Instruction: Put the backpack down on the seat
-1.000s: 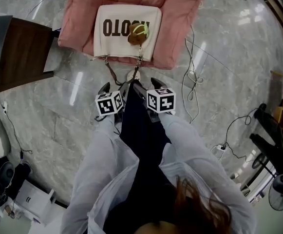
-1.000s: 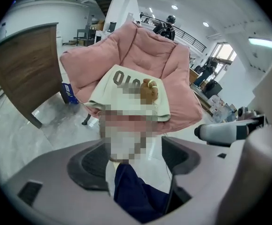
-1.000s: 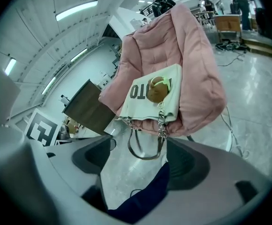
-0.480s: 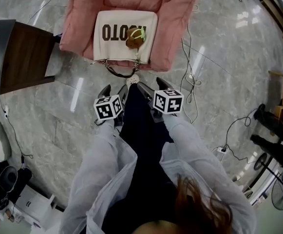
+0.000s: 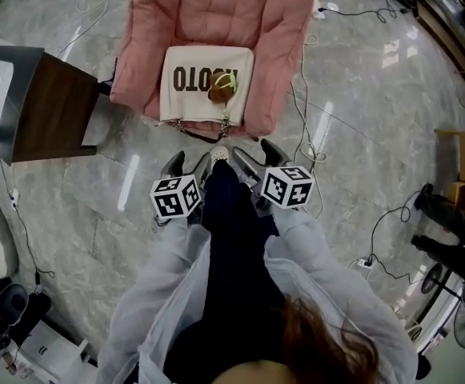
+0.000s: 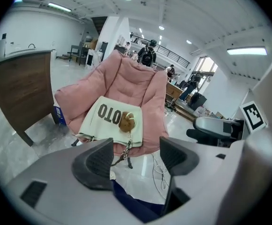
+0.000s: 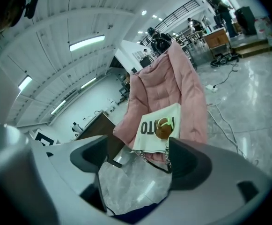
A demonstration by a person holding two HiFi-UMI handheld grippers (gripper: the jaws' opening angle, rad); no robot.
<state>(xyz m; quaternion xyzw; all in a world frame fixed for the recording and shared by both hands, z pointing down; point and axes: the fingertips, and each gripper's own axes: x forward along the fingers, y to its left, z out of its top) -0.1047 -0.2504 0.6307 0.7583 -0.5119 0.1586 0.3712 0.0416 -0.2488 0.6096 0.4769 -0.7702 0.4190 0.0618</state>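
Left claw (image 6: 136,156): empty, jaws wide but closing on nothing | right claw (image 7: 138,161): empty, jaws wide apart | backpack (image 5: 206,86): flat on the pink seat (image 5: 272,54), well apart from both claws | task: looks done, nothing left to place

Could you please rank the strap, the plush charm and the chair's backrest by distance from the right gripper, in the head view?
1. Strap, at the seat's front edge, just ahead of the right gripper.
2. Plush charm, on top of the backpack.
3. Backrest, beyond the backpack.
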